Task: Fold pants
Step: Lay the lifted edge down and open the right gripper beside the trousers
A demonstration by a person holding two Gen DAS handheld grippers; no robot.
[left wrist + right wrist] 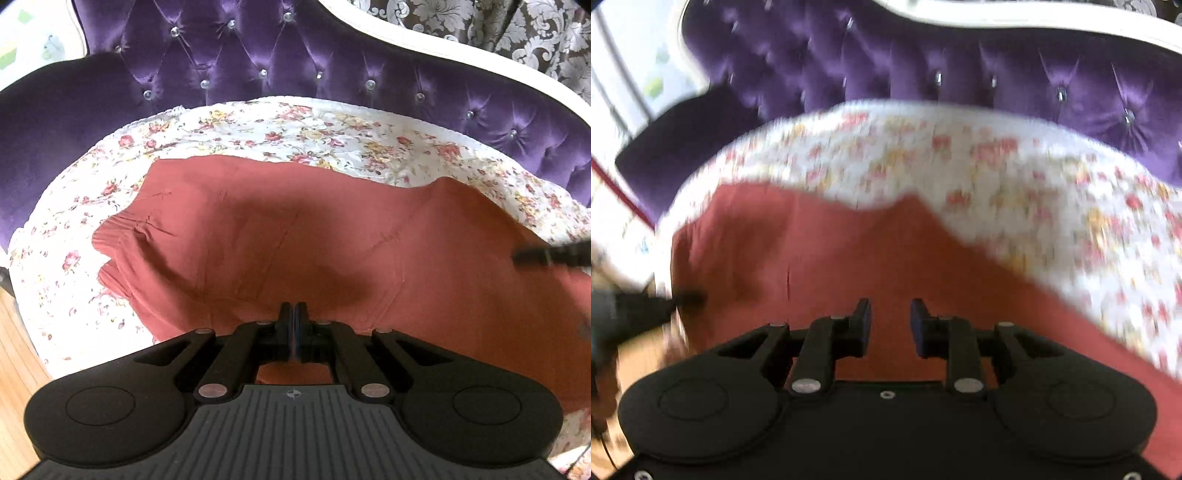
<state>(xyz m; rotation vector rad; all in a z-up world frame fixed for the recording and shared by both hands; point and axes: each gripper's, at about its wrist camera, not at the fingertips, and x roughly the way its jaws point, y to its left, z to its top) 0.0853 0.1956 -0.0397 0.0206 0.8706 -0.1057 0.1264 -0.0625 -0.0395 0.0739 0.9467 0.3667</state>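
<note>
Two grippers hang over one pair of rust-red pants [295, 236] spread on a purple tufted sofa. The left gripper [294, 314] has its jaws pressed together, tips at the near edge of the cloth; whether a fold of fabric is pinched between them cannot be told. The right gripper [890, 317] stands with a narrow gap between its jaws, red cloth showing through the gap but not touched by either pad.

No container is in sight. The pants lie on a floral cover [258, 129] that drapes the sofa seat, their ribbed waistband [110, 240] toward the seat's left end.

The left wrist view is sharp and shows the waistband, the creases, and the tip of the right gripper coming in at the right edge of the frame. The right wrist view is smeared by motion; it shows the far edge of the pants rising to a peak [908, 201] against the floral cover, and the left gripper as a dark blur at the left edge.

Bare floral cover lies between the pants and the sofa back [295, 59], and more to the right of them. Wooden floor [18, 350] shows beyond the seat's left front corner.
</note>
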